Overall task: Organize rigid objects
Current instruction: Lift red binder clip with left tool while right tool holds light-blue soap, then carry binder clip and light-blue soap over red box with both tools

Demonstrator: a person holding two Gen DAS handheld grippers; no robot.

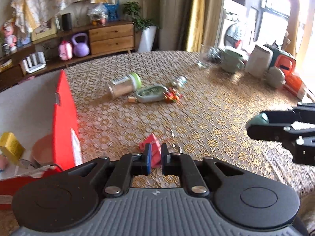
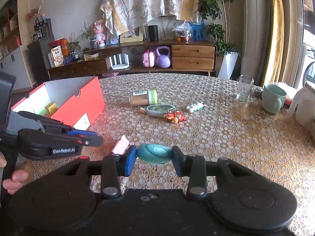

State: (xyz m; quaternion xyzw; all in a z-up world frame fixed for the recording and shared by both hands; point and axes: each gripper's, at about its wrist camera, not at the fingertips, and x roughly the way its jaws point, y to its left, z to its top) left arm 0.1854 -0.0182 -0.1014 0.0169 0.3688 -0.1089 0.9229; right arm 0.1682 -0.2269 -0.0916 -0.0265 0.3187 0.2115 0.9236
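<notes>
My left gripper (image 1: 156,154) is shut on a small pink packet (image 1: 151,143) just above the patterned tablecloth; the packet (image 2: 120,146) also shows in the right wrist view past the left gripper (image 2: 94,138). My right gripper (image 2: 153,155) is shut on a teal oval object (image 2: 153,153), one pad at each end; it is also at the right edge of the left wrist view, right gripper (image 1: 254,124). An open red box (image 2: 78,102) with a white inside stands at the left, holding a yellow carton (image 2: 51,107).
Mid-table lie a green-lidded jar (image 2: 142,98), a flat grey-green bottle (image 2: 159,110), a red-orange toy (image 2: 174,117) and a small white figurine (image 2: 195,106). A glass (image 2: 244,87), a green mug (image 2: 273,98) and a white pitcher (image 2: 303,106) stand at the right. A hand (image 2: 13,179) grips the left tool.
</notes>
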